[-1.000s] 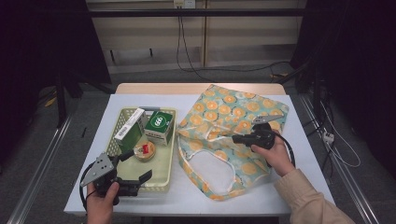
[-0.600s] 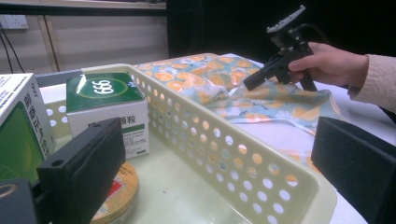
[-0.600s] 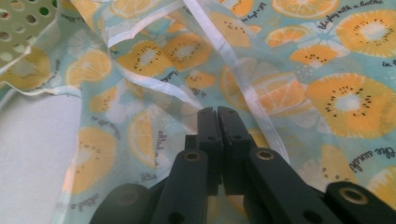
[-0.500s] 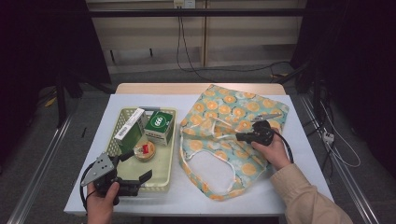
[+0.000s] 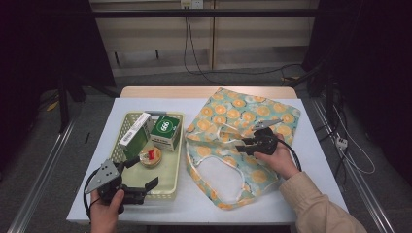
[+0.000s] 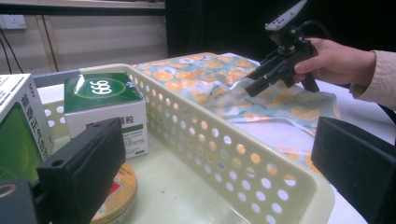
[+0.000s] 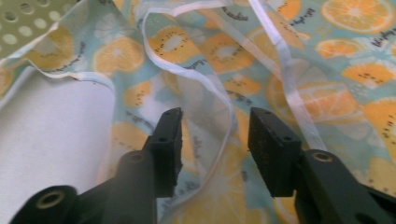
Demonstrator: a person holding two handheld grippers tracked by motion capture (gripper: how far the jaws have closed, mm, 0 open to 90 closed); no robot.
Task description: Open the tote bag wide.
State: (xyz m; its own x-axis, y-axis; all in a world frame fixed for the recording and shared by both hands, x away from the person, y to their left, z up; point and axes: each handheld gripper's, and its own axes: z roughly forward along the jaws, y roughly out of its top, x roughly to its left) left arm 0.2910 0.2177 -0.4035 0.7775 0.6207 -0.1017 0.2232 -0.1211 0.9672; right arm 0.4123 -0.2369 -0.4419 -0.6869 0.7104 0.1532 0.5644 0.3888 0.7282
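**Right gripper parted over the fruit-print bag**

The right gripper (image 5: pixel 245 143) sits over the middle of the fruit-print bag (image 5: pixel 243 145), held by a hand that comes in from about 5 o'clock, its jaws aimed toward 9 o'clock at the basket (image 5: pixel 167 179). Its jaws have just been opening and now stand partly apart; in the right gripper view a fold of the bag's fabric and a white edge strip (image 7: pixel 219 140) lie between them, and neither pad presses on it.

The bag lies flat on the right half of the table (image 5: pixel 311 165), its long axis running from 1 o'clock to 7 o'clock, with the open mouth at the 7 o'clock end.

The left gripper (image 5: pixel 145 174) rests at the basket's near edge, jaws wide and pointing toward 3 o'clock, gripping nothing.
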